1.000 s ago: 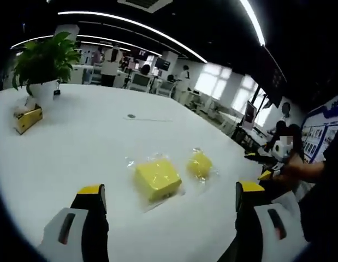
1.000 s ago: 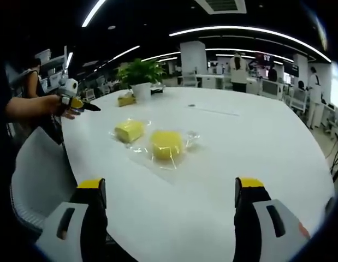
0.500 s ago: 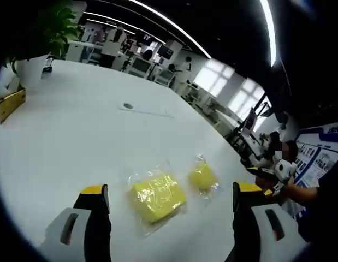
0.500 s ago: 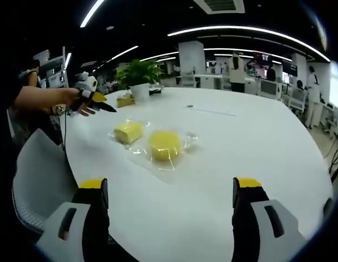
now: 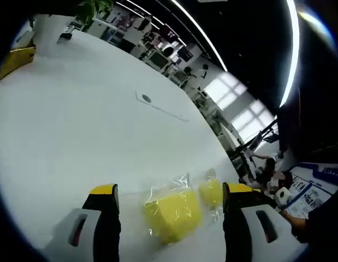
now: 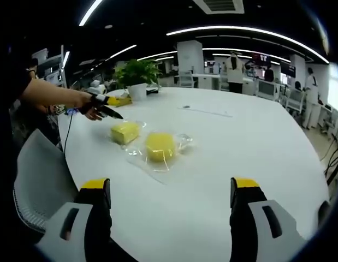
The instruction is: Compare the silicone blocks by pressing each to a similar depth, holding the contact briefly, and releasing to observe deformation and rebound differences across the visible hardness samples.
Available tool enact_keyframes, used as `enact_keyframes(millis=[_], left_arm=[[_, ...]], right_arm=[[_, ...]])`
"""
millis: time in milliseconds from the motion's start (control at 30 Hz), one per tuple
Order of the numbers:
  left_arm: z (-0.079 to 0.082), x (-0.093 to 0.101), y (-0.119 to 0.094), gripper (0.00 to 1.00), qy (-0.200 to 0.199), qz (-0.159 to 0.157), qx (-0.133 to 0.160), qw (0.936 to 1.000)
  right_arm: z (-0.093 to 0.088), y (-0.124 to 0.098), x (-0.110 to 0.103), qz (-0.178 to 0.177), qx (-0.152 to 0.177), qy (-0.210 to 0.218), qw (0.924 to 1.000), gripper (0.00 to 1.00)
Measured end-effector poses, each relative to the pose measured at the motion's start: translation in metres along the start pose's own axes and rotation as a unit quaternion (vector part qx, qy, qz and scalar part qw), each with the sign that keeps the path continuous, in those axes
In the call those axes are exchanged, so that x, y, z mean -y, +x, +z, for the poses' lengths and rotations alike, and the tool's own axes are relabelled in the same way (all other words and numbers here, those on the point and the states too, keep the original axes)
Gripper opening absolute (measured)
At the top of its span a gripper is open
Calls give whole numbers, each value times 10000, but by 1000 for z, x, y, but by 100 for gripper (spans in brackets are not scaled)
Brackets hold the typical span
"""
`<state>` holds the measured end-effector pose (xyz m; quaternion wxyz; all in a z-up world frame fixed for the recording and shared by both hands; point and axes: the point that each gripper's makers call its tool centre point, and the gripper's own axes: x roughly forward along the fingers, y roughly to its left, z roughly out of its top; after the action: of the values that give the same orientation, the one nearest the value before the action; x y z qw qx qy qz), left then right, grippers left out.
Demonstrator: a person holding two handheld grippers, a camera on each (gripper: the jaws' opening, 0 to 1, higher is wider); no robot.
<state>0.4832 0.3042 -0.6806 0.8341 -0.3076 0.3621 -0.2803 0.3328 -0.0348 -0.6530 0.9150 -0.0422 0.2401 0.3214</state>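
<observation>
Two yellow silicone blocks in clear plastic wrap lie side by side on the white desk [image 6: 239, 142]: a square yellow block [image 6: 125, 131] and, just beside it, a rounder yellow block [image 6: 160, 146]. In the left gripper view the square yellow block [image 5: 171, 214] sits close between the jaws of the left gripper [image 5: 167, 197], which stand wide apart and hold nothing, with the rounder yellow block [image 5: 211, 191] near the right jaw. In the right gripper view the left gripper [image 6: 110, 113], held in a person's hand [image 6: 92, 106], hovers just beside the square block. The right gripper [image 6: 169, 188] is spread wide and empty, well short of both blocks. A green potted plant [image 6: 137, 76] stands at the desk's far end.
</observation>
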Motion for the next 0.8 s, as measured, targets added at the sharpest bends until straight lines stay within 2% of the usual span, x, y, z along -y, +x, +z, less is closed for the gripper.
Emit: enact_keyframes(millis=[33,167,300,467,600,733,800], left_arm=[[-3,-9,1,71,-210,152,-66,9996],[-9,-14,7,66,-36,124,-187,9997],[-16,-16,13,61,-242,80,-290,9993],[-21,-21,18,49,-464,110,-345,9983],[-22,-17,25,43,-545,-23,-325,9980],[-20,-15,31,27,-665,-112,-270,9974],[-20,-16,33,24,-785,-100,-235,9966]], right_arm=[[0,0,0,7,-22,-1,10000,84],[0,-1,2,-14,-51,0,10000,83],[-1,-1,1,8,-75,27,10000,82],[-4,0,-2,27,-138,14,9999,80],[-3,0,-3,34,-136,-10,9999,79],[-4,-2,-3,5,-134,-22,9999,79],[-5,-3,-1,-12,-154,8,9999,78]])
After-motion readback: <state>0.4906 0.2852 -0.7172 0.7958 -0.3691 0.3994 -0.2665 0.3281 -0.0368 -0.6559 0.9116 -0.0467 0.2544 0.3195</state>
